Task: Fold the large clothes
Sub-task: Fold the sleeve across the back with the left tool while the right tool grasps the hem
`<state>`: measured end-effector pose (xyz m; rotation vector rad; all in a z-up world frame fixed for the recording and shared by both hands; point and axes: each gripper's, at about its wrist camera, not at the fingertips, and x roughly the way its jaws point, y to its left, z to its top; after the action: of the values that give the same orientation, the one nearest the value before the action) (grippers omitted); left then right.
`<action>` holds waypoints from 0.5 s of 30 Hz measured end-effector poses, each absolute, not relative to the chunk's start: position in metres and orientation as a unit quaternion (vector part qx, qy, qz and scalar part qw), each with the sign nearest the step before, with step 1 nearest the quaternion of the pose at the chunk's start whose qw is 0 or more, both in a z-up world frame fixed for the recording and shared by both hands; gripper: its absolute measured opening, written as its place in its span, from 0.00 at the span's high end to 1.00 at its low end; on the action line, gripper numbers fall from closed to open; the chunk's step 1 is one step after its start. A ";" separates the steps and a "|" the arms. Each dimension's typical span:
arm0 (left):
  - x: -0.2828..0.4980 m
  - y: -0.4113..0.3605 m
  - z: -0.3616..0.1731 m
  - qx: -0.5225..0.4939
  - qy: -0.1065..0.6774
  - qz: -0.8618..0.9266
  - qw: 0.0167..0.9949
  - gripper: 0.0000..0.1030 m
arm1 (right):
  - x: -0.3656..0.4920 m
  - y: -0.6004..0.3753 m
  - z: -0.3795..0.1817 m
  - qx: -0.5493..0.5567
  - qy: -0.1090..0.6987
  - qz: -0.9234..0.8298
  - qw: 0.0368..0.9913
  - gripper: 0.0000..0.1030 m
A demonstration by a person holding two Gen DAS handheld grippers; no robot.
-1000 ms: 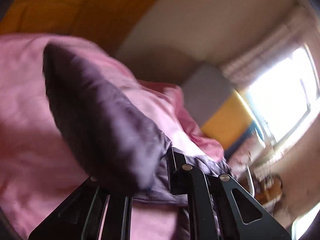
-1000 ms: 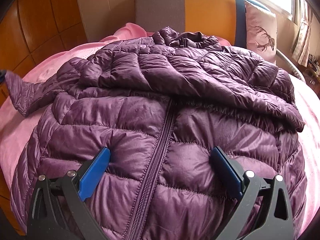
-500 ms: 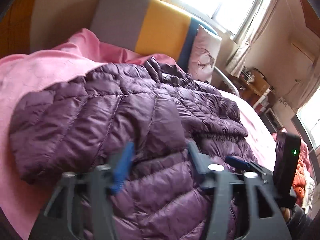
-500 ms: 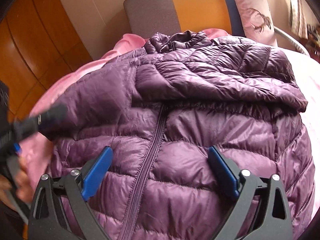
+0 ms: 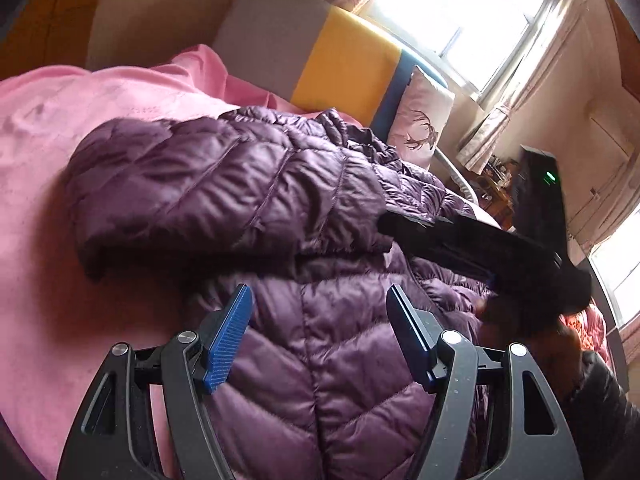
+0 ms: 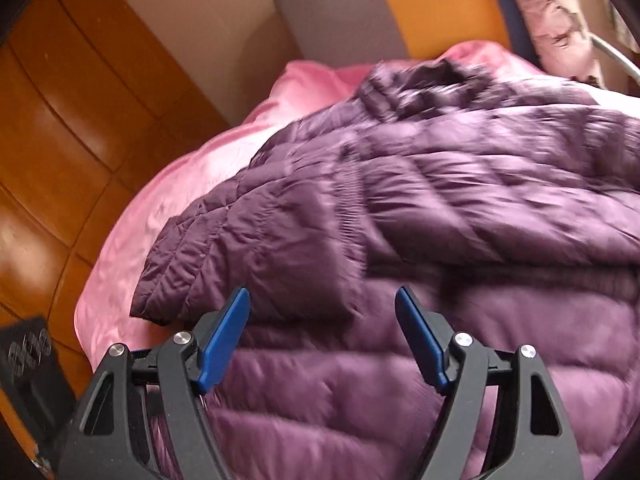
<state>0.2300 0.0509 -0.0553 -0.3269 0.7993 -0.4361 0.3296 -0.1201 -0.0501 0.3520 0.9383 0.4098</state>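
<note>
Across the frame's centre, I see the purple jacket [image 5: 304,216] spread on the pink sheet [image 5: 60,120], one sleeve [image 5: 192,184] folded over its chest. My left gripper [image 5: 320,320] hovers low above its front, jaws wide, holding nothing. At right, my right gripper [image 6: 322,320] reaches in level, also spread and empty.

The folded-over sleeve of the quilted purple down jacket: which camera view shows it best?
The left wrist view. There the folded-over sleeve is sharp and seen whole, lying across the quilted purple down jacket. The right wrist view also shows the sleeve, but motion blur smears its stitching.
</note>
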 end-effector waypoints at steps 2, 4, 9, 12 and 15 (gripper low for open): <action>0.229 0.053 -0.061 -0.167 0.389 -0.210 0.882 0.34 | 0.341 -0.101 -0.052 0.145 0.467 0.196 0.850 0.57; 0.229 0.055 -0.064 -0.174 0.390 -0.210 0.880 0.34 | 0.344 -0.085 -0.040 0.116 0.463 0.209 0.853 0.77; 0.243 0.054 -0.065 -0.204 0.388 -0.208 0.874 0.33 | 0.333 -0.075 0.046 0.076 0.374 0.221 0.898 0.95; 0.258 0.053 -0.066 -0.217 0.396 -0.168 0.876 0.33 | 0.330 -0.085 0.092 0.065 0.325 0.195 0.923 0.96; 0.271 0.054 -0.066 -0.219 0.400 -0.134 0.880 0.33 | 0.324 -0.108 0.120 0.059 0.286 0.154 0.944 0.96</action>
<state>0.2709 0.0537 -0.0659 -0.4562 0.8330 -0.2796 0.3244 -0.1081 0.1203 0.1198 0.5836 0.3137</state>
